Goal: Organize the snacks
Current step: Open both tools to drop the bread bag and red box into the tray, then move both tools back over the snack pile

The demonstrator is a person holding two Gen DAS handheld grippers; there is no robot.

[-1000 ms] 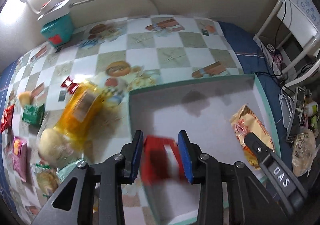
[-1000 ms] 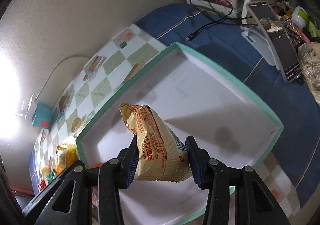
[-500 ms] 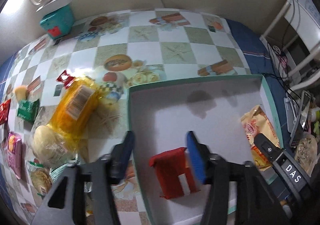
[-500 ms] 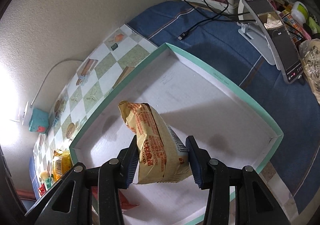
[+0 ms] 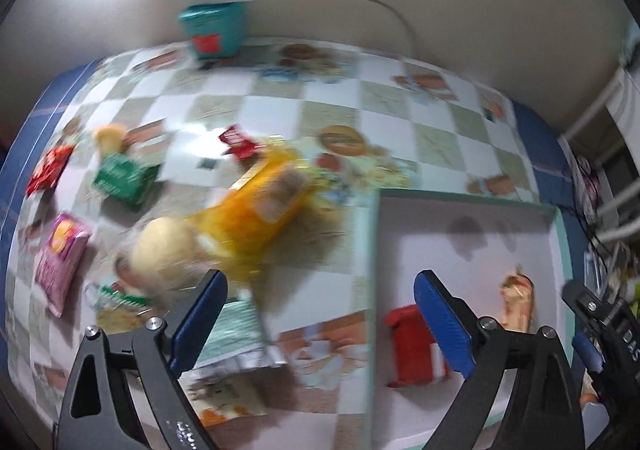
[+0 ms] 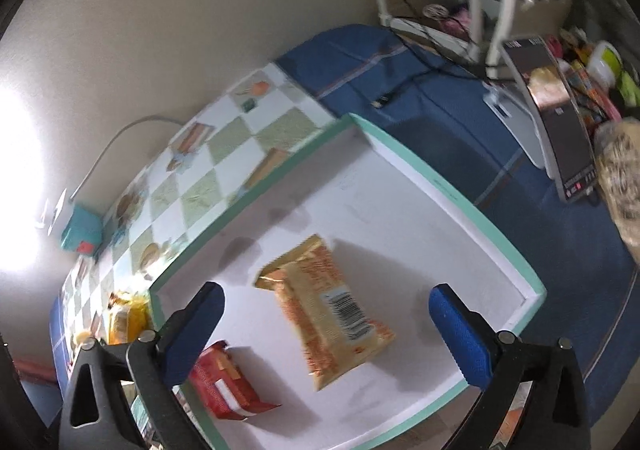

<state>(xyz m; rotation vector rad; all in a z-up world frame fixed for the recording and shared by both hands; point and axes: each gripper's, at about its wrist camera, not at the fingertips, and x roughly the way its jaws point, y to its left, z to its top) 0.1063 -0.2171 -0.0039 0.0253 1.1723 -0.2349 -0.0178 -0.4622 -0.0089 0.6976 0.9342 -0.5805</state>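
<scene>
My left gripper [image 5: 322, 290] hangs over the checkered table beside the box's left rim [image 5: 372, 250]. Its jaws are opening wide, with nothing between them. The red snack pack [image 5: 416, 346] lies free on the white box floor, also visible in the right wrist view [image 6: 224, 382]. My right gripper [image 6: 326, 300] is above the box, jaws opening. The tan snack pack [image 6: 332, 330] lies flat on the floor below them, untouched by the pads. A yellow bag [image 5: 260, 209], blurred, lies on the table ahead of the left gripper.
Loose packs are scattered on the left of the table: a green pack [image 5: 120, 177], a pink pack [image 5: 60, 258] and a small red pack [image 5: 236, 141]. A teal container [image 5: 212, 25] stands by the wall. A phone on a stand [image 6: 560, 121] sits on the blue cloth to the right.
The left gripper let go of the red pack, which now lies in the box, and swung left over the table. The right gripper opened, and the tan pack dropped flat onto the box floor.
</scene>
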